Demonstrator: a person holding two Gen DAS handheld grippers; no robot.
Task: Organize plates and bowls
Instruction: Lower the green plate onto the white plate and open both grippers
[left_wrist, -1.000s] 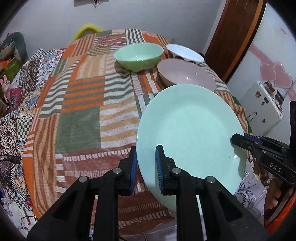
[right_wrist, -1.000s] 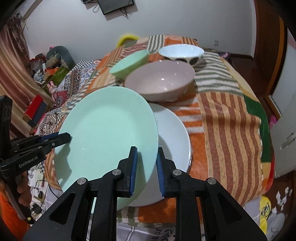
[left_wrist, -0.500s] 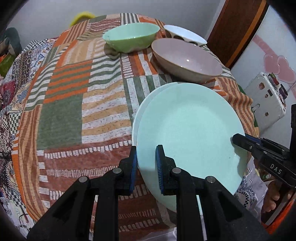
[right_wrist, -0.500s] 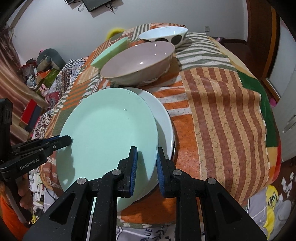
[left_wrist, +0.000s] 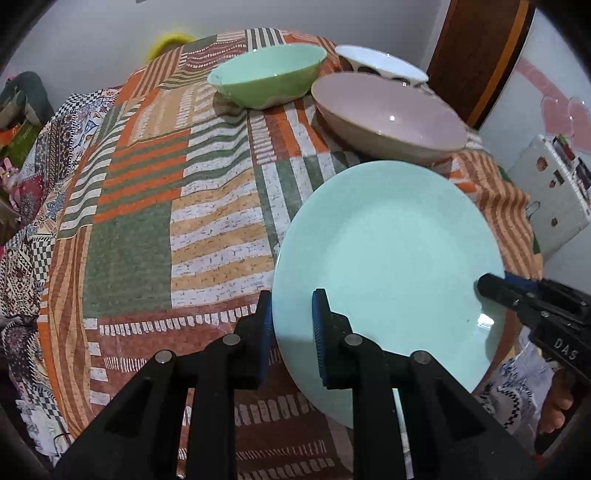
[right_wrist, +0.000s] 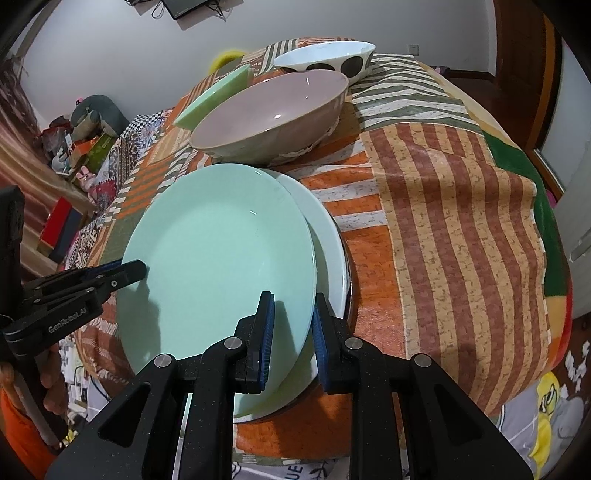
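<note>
Both my tongs, left gripper (left_wrist: 291, 325) and right gripper (right_wrist: 291, 325), pinch the mint plate (right_wrist: 221, 258) by opposite rims. It sits tilted over the white plate (right_wrist: 328, 236). Pink bowl (right_wrist: 273, 107), green bowl (left_wrist: 266, 74) and spotted bowl (right_wrist: 328, 55) hold nothing.

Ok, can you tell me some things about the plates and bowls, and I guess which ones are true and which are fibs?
1. Both grippers pinch the mint green plate. True: the left gripper and the right gripper each grip its rim.
2. A white plate lies under the green one. True.
3. The pink bowl sits upside down. False: its opening faces up.
4. The white bowl with dark spots is stacked inside the pink bowl. False: it stands behind it on the tablecloth.
5. The green bowl is full of food. False: it looks empty.
</note>
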